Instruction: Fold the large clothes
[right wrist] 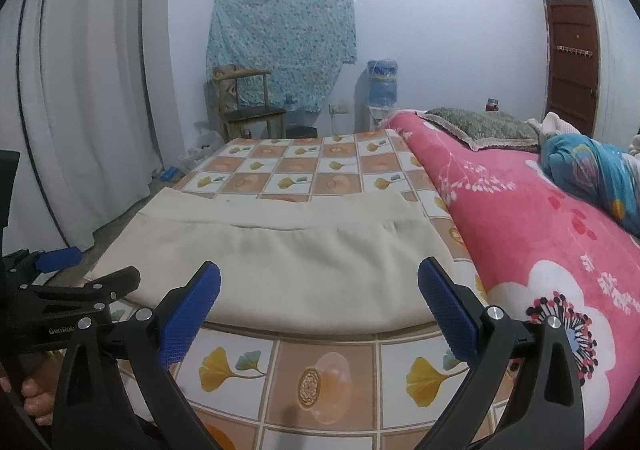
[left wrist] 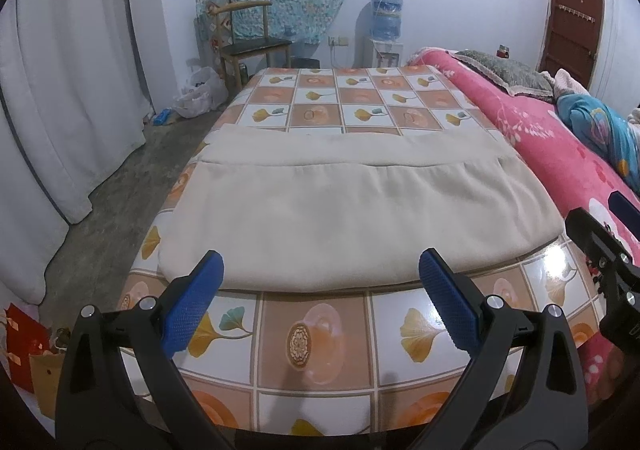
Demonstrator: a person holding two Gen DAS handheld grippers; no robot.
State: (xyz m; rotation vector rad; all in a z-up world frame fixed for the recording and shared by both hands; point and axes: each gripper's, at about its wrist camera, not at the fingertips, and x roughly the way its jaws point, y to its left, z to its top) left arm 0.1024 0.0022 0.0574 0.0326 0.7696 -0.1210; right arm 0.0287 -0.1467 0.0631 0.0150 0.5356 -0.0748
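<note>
A large cream garment [left wrist: 352,218] lies folded flat on the table with a glossy tile-pattern cover [left wrist: 316,346]; a folded upper layer ends in a gathered seam across its far part. It also shows in the right wrist view [right wrist: 288,270]. My left gripper [left wrist: 320,274] is open and empty, its blue pads just short of the garment's near edge, toward its left. My right gripper [right wrist: 320,286] is open and empty at the near edge, toward its right. The other gripper shows at the right edge of the left wrist view [left wrist: 608,262] and at the left edge of the right wrist view [right wrist: 60,282].
A bed with a pink flowered blanket [right wrist: 540,234] adjoins the table on the right, with a pillow [right wrist: 480,126] and blue clothes [right wrist: 592,170]. A wooden chair [left wrist: 252,38], water dispenser [left wrist: 386,30], white curtain [left wrist: 68,90] and bags on the floor [left wrist: 200,90] stand beyond.
</note>
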